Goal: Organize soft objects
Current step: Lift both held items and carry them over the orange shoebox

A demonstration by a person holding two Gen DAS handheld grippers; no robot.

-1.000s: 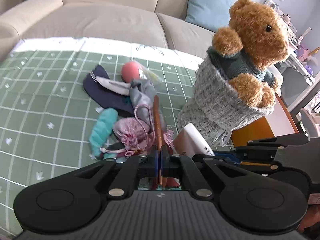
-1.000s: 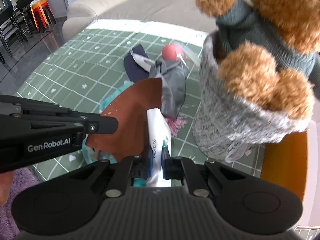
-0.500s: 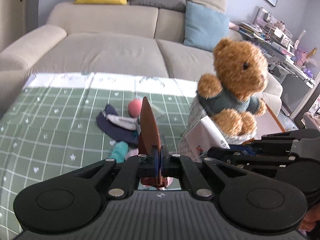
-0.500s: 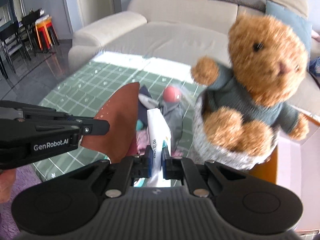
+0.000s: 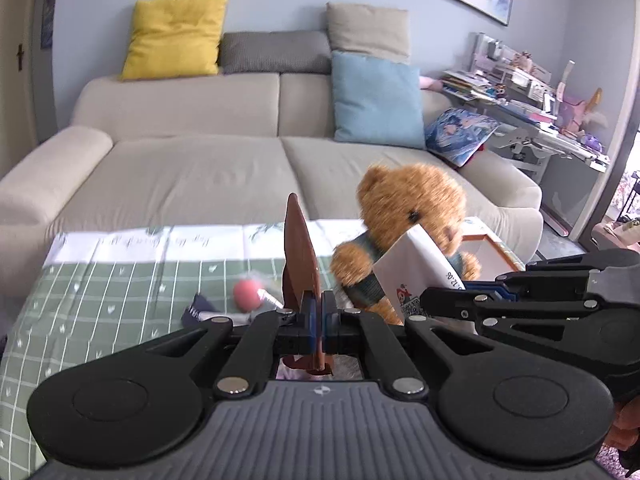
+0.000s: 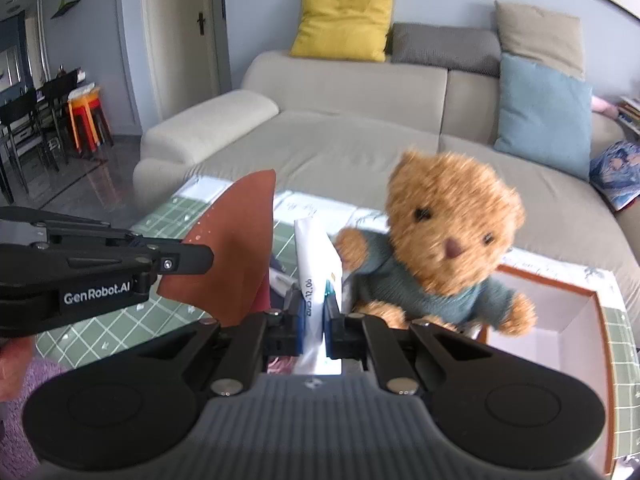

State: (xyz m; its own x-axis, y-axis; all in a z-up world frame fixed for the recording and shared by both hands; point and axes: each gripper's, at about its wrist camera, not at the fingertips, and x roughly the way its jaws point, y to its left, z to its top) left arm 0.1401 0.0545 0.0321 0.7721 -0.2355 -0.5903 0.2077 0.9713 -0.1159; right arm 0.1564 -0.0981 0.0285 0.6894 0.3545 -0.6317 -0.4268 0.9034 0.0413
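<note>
Left wrist view: I am clamping my left claw [image 5: 319, 312] tight on a thin brown flap [image 5: 298, 256], while my right claw [image 6: 315, 314] is pinching a white packet [image 6: 316, 252] between nearly closed jaws. The teddy bear [image 6: 448, 248] is sitting just behind the packet, above the green checked tabletop [image 5: 100, 292], beside a white box [image 6: 560, 312].

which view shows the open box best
The right wrist view: the orange-rimmed box shows its white inside, right of the teddy bear. The left wrist view shows only a corner behind the bear.
</note>
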